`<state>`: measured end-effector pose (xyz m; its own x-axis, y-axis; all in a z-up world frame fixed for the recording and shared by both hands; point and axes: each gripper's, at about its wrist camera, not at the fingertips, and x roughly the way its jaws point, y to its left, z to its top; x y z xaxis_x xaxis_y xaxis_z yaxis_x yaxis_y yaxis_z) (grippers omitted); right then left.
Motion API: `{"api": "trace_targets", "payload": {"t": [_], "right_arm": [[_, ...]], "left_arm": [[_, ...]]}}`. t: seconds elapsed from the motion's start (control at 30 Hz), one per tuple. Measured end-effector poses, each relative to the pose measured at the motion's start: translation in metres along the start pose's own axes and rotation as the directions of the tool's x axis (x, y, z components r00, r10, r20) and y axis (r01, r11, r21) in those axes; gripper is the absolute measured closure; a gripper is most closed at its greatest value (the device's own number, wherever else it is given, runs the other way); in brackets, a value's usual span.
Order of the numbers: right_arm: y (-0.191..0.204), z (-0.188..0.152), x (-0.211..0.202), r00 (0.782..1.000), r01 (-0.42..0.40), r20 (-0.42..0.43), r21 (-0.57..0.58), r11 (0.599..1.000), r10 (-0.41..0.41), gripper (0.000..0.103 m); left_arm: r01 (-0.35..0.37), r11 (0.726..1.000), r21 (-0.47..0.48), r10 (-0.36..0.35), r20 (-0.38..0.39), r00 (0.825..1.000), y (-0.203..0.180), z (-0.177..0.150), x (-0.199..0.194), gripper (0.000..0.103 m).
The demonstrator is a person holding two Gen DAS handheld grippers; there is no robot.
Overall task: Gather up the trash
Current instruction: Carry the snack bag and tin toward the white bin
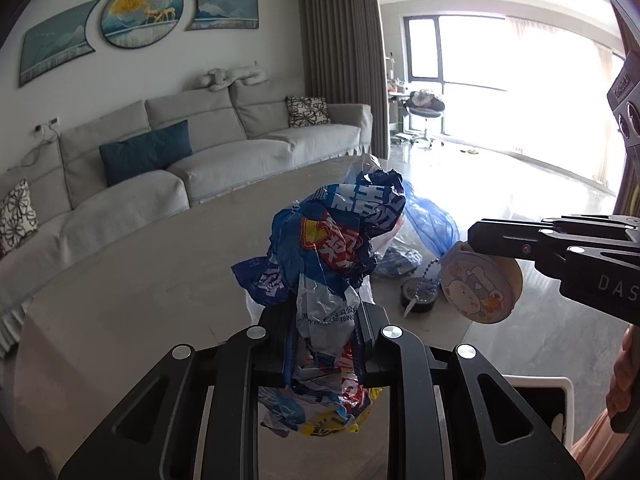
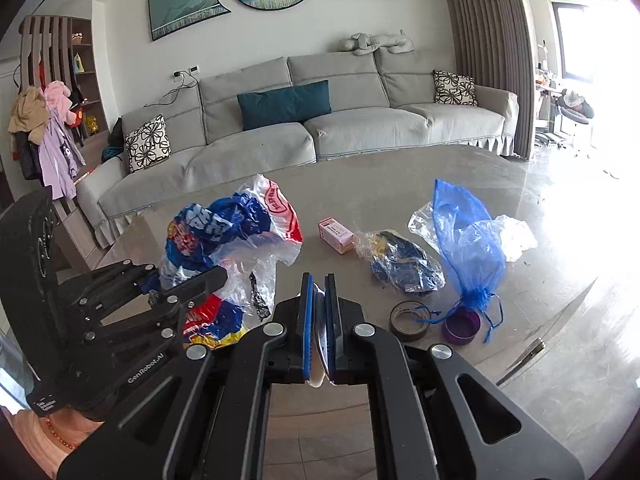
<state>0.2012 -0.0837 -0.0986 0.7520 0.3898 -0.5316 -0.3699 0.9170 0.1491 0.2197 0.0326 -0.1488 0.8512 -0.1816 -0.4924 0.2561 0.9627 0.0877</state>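
My left gripper (image 1: 324, 312) is shut on a crumpled blue, red and white plastic bag (image 1: 340, 240), which bulges above and hangs below the fingers over the grey table (image 1: 140, 280). From the right wrist view the same bag (image 2: 232, 232) sits in the left gripper (image 2: 220, 276) at the left. My right gripper (image 2: 319, 280) is shut on a thin round disc (image 2: 316, 376), seen edge-on between the blue pads. In the left wrist view that disc (image 1: 476, 288) shows a cartoon bear and a dangling bead chain, held by the right gripper (image 1: 474, 236) above the table.
On the table lie a small pink box (image 2: 336, 235), a clear bag with blue contents (image 2: 404, 264), a blue mesh drawstring bag (image 2: 468, 248), a tape roll (image 2: 410, 318), a purple round lid (image 2: 461, 326) and clear plastic (image 2: 512, 232). A white-rimmed container (image 1: 560, 396) sits low right. A grey sofa (image 2: 320, 128) stands behind.
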Motion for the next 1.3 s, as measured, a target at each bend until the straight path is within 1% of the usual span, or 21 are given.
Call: {"api": "trace_targets", "payload": {"t": [0.13,0.27,0.33,0.43,0.53,0.67,0.73,0.8,0.93,1.0,1.07,1.17,1.3], "right_arm": [[-0.008,-0.014,-0.042,0.999,0.047,0.016,0.01,0.999,-0.047,0.097],[-0.024,-0.04,-0.081,0.994,0.111,0.001,0.035,0.993,-0.111,0.097],[-0.032,-0.054,-0.096,0.988,0.154,-0.011,0.048,0.987,-0.154,0.097],[-0.044,-0.077,-0.118,0.981,0.194,-0.025,0.091,0.977,-0.192,0.097],[-0.059,-0.099,-0.136,0.975,0.221,-0.034,0.143,0.965,-0.218,0.097],[-0.077,-0.126,-0.15,0.97,0.244,-0.054,0.201,0.949,-0.238,0.097],[-0.083,-0.139,-0.152,0.967,0.253,-0.065,0.222,0.942,-0.245,0.097],[-0.089,-0.15,-0.154,0.963,0.268,-0.076,0.235,0.935,-0.257,0.097],[-0.103,-0.173,-0.153,0.956,0.292,-0.105,0.263,0.92,-0.274,0.097],[-0.111,-0.185,-0.15,0.955,0.295,-0.118,0.286,0.912,-0.272,0.097],[-0.118,-0.196,-0.147,0.953,0.299,-0.14,0.303,0.905,-0.268,0.097],[-0.127,-0.21,-0.135,0.953,0.292,-0.176,0.334,0.896,-0.246,0.097],[-0.134,-0.226,-0.111,0.951,0.286,-0.223,0.368,0.885,-0.214,0.097]], "left_arm": [[0.071,0.997,0.026,-0.071,-0.009,0.997,-0.033,-0.003,-0.015,0.082],[0.138,0.987,0.076,-0.137,-0.02,0.99,-0.075,-0.01,-0.029,0.081],[0.173,0.979,0.107,-0.171,-0.032,0.985,-0.098,-0.015,-0.034,0.081],[0.231,0.963,0.137,-0.225,-0.058,0.973,-0.132,-0.024,-0.04,0.081],[0.269,0.948,0.169,-0.258,-0.083,0.963,-0.162,-0.034,-0.044,0.081],[0.314,0.926,0.211,-0.297,-0.11,0.949,-0.193,-0.049,-0.047,0.081],[0.327,0.916,0.231,-0.305,-0.128,0.944,-0.206,-0.057,-0.045,0.081],[0.348,0.907,0.237,-0.318,-0.156,0.935,-0.218,-0.064,-0.039,0.081],[0.387,0.891,0.236,-0.338,-0.225,0.914,-0.236,-0.08,-0.026,0.081],[0.395,0.889,0.233,-0.335,-0.26,0.906,-0.243,-0.092,-0.017,0.081],[0.394,0.892,0.223,-0.324,-0.296,0.899,-0.246,-0.103,-0.005,0.081],[0.381,0.904,0.196,-0.309,-0.318,0.896,-0.246,-0.114,0.002,0.081],[0.349,0.916,0.2,-0.278,-0.31,0.909,-0.239,-0.116,0.006,0.081]]}}
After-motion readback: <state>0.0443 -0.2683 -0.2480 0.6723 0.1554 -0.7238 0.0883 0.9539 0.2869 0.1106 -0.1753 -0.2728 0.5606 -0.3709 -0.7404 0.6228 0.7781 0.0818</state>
